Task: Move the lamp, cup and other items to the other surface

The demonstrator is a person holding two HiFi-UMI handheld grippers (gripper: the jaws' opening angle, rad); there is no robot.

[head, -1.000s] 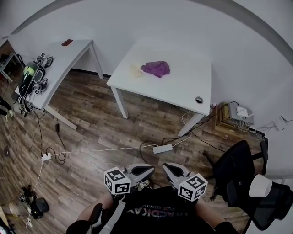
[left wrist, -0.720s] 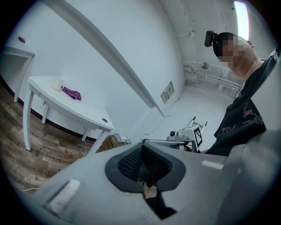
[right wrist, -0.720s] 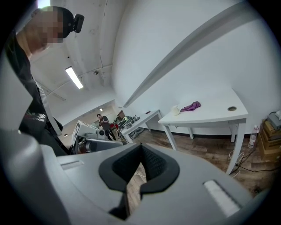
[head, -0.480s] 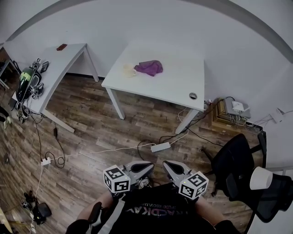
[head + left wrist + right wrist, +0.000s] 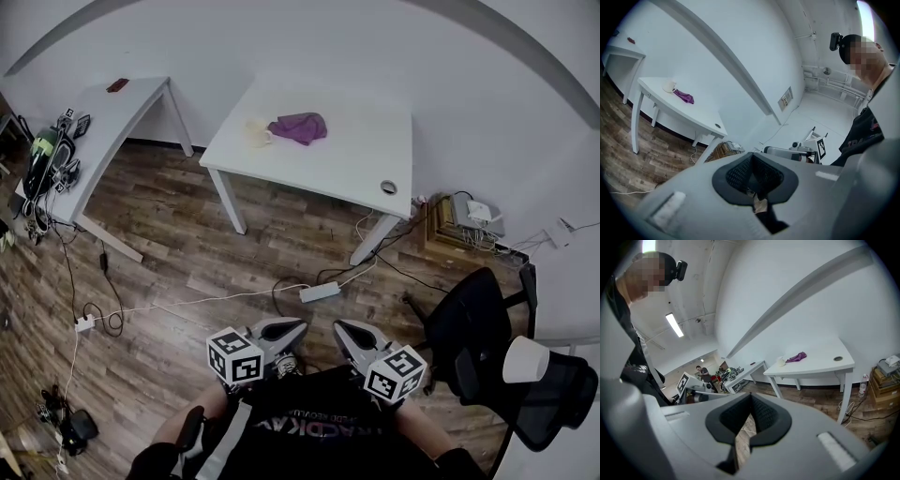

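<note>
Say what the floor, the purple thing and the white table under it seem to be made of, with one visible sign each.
Floor: wood or wood-look laminate, matte; brown grained planks with seams.
Table: probably painted or laminated board, smooth matte white; flat, even surface, no grain.
Purple cloth: soft fabric; it lies crumpled in folds.

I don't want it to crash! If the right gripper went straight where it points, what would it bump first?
Probably the brown wooden plank floor, short of the white rectangular table: the right gripper tilts slightly downward. Depth is unclear.
</note>
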